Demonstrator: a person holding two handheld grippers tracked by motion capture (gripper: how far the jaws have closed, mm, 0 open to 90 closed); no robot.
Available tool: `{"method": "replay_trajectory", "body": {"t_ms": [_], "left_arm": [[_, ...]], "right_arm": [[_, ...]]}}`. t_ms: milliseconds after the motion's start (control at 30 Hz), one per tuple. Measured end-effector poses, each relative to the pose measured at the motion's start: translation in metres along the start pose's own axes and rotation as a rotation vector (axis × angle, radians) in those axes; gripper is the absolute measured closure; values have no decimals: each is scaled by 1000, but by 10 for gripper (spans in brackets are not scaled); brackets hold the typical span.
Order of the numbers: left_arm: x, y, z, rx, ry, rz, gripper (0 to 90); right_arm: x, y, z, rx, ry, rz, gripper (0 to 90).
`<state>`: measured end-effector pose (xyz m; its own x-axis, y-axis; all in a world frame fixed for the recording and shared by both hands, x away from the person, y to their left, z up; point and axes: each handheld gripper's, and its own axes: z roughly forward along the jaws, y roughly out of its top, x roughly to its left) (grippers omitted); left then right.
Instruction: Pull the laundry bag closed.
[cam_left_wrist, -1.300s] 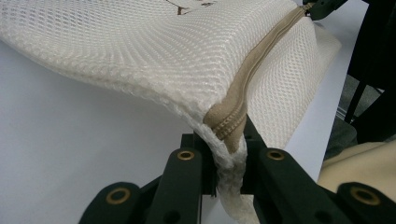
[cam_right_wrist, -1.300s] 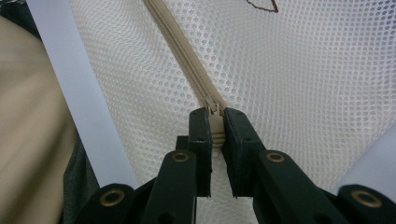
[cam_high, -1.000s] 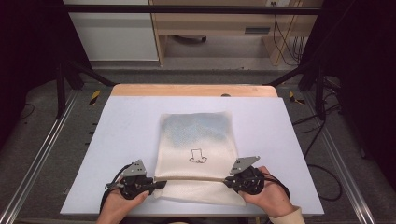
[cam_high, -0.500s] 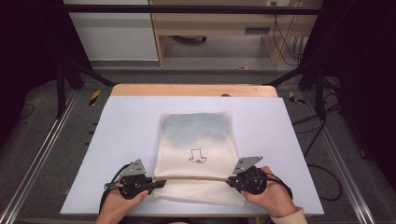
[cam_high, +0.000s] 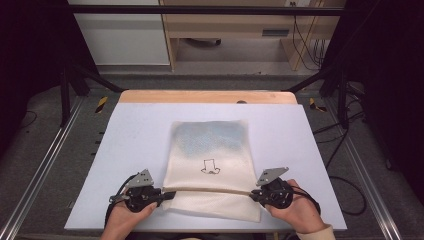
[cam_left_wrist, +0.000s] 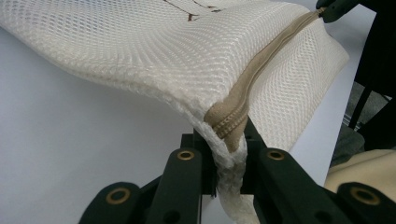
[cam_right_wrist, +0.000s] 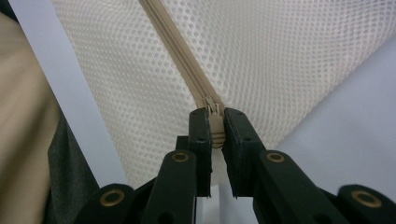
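A cream mesh laundry bag (cam_high: 210, 160) lies flat in the middle of the table, with a small black drawing on it and something bluish inside its far half. A tan zipper (cam_high: 210, 190) runs across its near part. My left gripper (cam_high: 167, 195) is shut on the bag's left edge at the zipper's end (cam_left_wrist: 229, 128). My right gripper (cam_high: 254, 196) is shut on the zipper pull (cam_right_wrist: 215, 122) at the bag's right edge. The zipper is stretched straight between the two grippers.
The bag rests on a pale blue-white tabletop (cam_high: 125, 135) with a wooden strip (cam_high: 207, 97) along the far edge. Metal frame rails (cam_high: 40, 170) run down both sides. Cabinets and cables stand beyond the table.
Both grippers have shifted slightly toward the person with the bag's near part; the grips are unchanged.
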<state>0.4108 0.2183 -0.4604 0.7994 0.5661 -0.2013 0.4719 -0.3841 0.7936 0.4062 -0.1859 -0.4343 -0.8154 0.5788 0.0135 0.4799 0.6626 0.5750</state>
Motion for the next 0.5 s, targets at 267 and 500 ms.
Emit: {"method": "replay_trajectory", "body": {"t_ms": [267,500], "left_arm": [[0,0,-2,-1,4,-3,827],[-2,-1,0,14,-9,-1,818]], "right_arm": [[-5,-6,-3,22,-7,29,822],[-6,-9,-5,38,2,56,818]]}}
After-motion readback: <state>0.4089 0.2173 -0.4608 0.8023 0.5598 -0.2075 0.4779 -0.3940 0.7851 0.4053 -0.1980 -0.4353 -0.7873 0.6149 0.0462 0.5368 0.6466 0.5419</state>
